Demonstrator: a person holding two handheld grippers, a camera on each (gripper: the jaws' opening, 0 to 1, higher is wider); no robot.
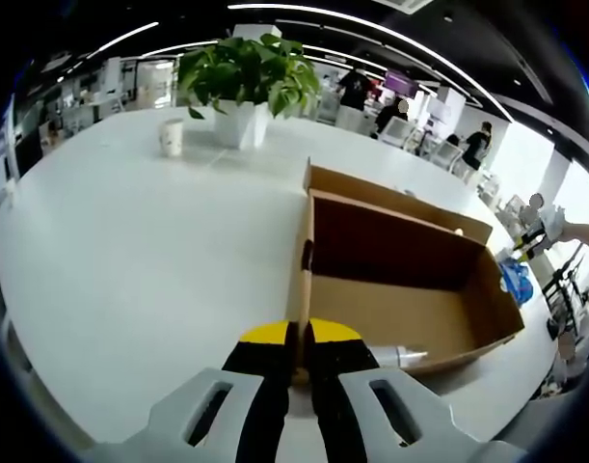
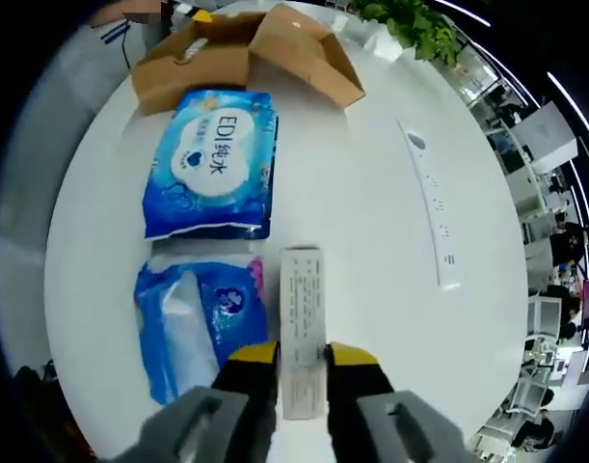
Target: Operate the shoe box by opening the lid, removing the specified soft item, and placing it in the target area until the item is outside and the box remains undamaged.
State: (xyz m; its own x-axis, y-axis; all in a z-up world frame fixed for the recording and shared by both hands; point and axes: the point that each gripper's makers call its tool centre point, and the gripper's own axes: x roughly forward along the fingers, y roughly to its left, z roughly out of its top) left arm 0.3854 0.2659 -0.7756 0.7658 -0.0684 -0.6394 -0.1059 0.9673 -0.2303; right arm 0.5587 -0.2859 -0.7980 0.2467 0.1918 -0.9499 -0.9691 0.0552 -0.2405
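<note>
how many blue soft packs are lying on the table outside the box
2. A blue wet-wipe pack with white lettering lies beside the open brown cardboard shoe box. A second crumpled blue plastic pack lies nearer the right gripper, whose fingers pinch a white paper strip. Others may be hidden.

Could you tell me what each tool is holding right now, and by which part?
The left tool grips the cardboard box by its near wall edge. The right tool pinches a white paper slip by its near end.
</note>
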